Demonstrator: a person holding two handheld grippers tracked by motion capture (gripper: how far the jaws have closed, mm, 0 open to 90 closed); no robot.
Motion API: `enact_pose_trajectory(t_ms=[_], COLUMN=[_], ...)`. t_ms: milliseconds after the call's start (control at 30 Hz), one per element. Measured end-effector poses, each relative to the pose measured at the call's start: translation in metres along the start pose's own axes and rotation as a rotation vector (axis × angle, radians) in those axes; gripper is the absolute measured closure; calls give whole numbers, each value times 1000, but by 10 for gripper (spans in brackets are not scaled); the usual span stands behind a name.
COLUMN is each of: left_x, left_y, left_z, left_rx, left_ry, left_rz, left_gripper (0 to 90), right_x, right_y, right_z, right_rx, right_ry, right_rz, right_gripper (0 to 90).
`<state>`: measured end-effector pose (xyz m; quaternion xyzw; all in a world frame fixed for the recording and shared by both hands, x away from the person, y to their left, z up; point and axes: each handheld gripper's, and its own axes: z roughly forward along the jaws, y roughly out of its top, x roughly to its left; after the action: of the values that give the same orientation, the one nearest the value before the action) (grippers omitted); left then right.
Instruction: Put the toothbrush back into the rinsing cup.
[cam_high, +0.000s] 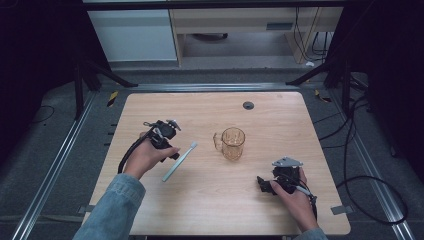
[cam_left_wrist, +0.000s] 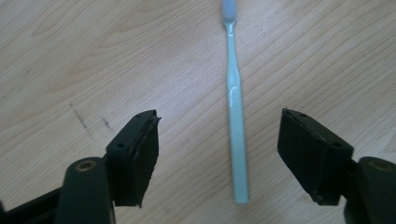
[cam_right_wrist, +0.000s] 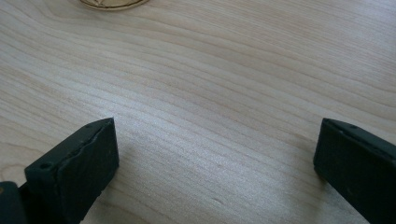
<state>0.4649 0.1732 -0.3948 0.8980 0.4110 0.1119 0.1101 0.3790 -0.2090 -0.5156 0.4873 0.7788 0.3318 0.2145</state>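
Toothbrush (cam_high: 179, 162) in pale blue-green lay flat on the wooden table (cam_high: 210, 210), left of centre, its bristled head angled toward a clear amber glass mug (cam_high: 233, 143) that stood upright near the middle of the tabletop, handle to the left. Brush head and mug were close but apart.

Beside the handle, the left gripper (cam_high: 172, 152) rested in the person's left hand (cam_high: 145, 157), which came in from the lower left in a denim sleeve (cam_high: 112, 210). In the left gripper view the toothbrush (cam_left_wrist: 235, 112) ran lengthwise between the two black jaws, its handle end nearest the camera and somewhat closer to the right-hand jaw; the jaws were spread wide, released, touching nothing. Faint dark scuffs (cam_left_wrist: 84, 122) marked the wood to the left of the brush.

Well apart, near the table's front right, the right gripper (cam_high: 264, 185) was held in the person's right hand (cam_high: 295, 200), a grey three-cornered plate on top and its cable trailing back. The right gripper view showed its jaws likewise parted wide over bare wood, with the base of the mug (cam_right_wrist: 112, 3) just at the top edge.

A small dark round grommet (cam_high: 248, 105) sat in the tabletop near the far edge.
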Motion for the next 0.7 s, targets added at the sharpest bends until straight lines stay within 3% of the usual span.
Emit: enact_pose_trajectory(t_ms=[100, 367, 700], left_x=[-6, -10, -9], left_y=[14, 33, 41], left_z=[3, 6, 28], left_rx=[27, 53, 110], left_ry=[-7, -52, -62], left_rz=[24, 23, -1], left_gripper=[336, 448, 526], right_x=[0, 0, 0], right_y=[0, 0, 0], right_z=[0, 0, 0], right_rx=[0, 0, 0], right_ry=[-1, -2, -3], right_rz=[1, 11, 10], right_gripper=[4, 4, 4])
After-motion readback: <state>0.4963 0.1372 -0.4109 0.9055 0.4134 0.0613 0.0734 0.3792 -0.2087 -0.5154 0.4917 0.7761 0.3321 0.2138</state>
